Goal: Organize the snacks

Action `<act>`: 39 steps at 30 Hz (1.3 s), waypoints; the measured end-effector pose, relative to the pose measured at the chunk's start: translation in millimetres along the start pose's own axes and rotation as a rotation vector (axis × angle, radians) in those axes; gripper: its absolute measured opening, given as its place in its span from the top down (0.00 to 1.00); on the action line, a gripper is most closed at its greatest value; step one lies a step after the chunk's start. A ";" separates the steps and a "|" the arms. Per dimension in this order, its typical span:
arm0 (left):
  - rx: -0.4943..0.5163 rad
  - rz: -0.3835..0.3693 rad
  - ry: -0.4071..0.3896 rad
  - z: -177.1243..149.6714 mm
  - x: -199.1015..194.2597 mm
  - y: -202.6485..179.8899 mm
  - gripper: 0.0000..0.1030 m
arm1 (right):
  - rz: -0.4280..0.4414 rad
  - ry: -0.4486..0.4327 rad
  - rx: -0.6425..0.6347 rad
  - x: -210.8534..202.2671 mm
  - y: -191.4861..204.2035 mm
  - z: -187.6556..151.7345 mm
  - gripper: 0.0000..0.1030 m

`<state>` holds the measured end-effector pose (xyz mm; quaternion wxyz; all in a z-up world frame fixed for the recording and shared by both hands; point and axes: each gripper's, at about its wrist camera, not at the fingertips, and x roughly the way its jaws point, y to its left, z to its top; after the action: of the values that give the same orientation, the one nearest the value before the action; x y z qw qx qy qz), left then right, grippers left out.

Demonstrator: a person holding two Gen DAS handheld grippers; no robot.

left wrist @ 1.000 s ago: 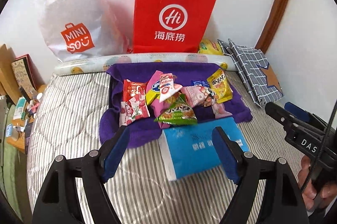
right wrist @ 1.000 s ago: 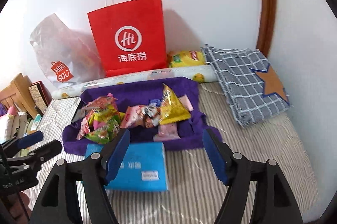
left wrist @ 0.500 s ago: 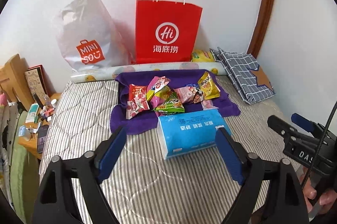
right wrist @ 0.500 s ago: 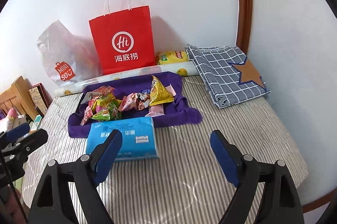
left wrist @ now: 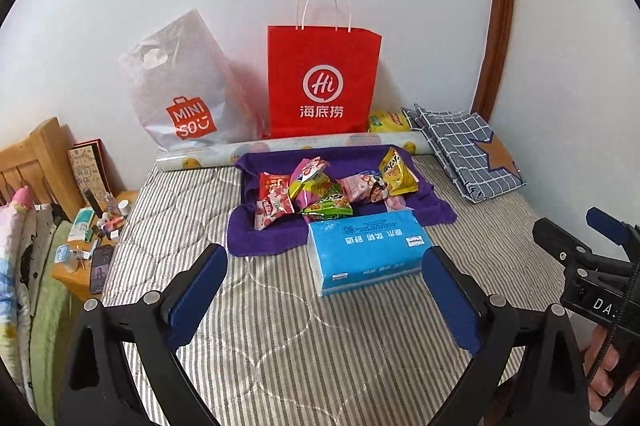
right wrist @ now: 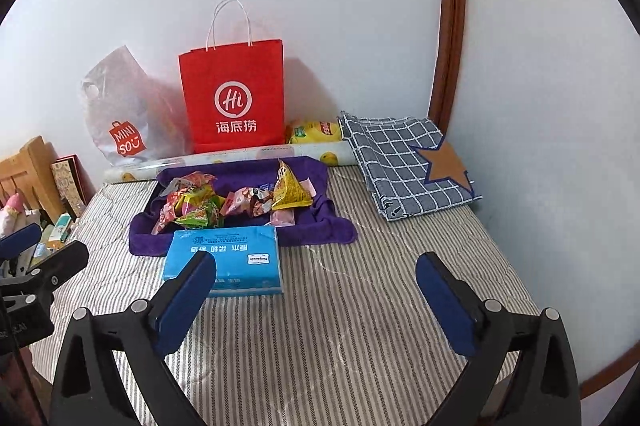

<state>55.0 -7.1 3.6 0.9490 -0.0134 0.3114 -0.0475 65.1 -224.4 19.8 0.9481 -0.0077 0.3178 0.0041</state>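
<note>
Left wrist: the left gripper (left wrist: pixel 324 276), jaws just opening, holds nothing; snacks (left wrist: pixel 320 191) heap loosely on the towel (left wrist: pixel 264 242), so a grab may drag several.

Right wrist: the right gripper (right wrist: pixel 316 284), likewise just spreading, is empty; the tissue pack (right wrist: pixel 224 252) blocks its path.

A striped quilted bed (left wrist: pixel 280 326) carried a purple towel (left wrist: pixel 260 238) at its centre, a blue tissue pack (left wrist: pixel 368 250) touching the towel's 6 o'clock edge, a folded checked cloth (left wrist: pixel 464 153) at 2 o'clock, and a patterned roll (left wrist: pixel 280 147) at 12 o'clock.
</note>
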 end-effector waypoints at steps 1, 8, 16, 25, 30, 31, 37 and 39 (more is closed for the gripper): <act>-0.002 -0.005 0.000 -0.2 -1.3 -0.3 0.06 | -0.002 0.000 0.001 -1.0 -0.6 -0.2 0.02; -0.008 -0.005 -0.009 1.6 -8.6 -2.6 0.06 | 0.011 -0.009 0.005 -7.7 -1.9 -2.2 0.02; -0.018 -0.015 -0.008 1.3 -10.4 -4.9 0.06 | 0.009 -0.018 0.020 -13.9 -3.8 -1.3 0.02; -0.012 -0.015 -0.020 1.8 -15.8 -8.3 0.05 | 0.006 -0.016 0.026 -14.9 -6.5 -2.2 0.02; -0.020 -0.023 -0.012 1.3 -16.6 -8.8 0.06 | 0.007 -0.021 0.036 -16.7 -8.5 -2.1 0.02; -0.018 -0.020 -0.012 1.8 -16.7 -9.6 0.06 | 0.006 -0.022 0.035 -17.1 -8.5 -1.7 0.02; -0.017 -0.026 -0.016 2.4 -18.9 -10.9 0.05 | 0.001 -0.023 0.026 -18.9 -8.2 -3.0 0.02; -0.012 -0.023 -0.020 2.8 -19.9 -11.7 0.05 | 0.002 -0.024 0.027 -19.2 -8.4 -2.9 0.02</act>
<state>39.7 -16.9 18.2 0.9514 -0.0233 0.3019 -0.0562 48.1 -232.9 29.2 0.9519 0.0055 0.3064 0.0007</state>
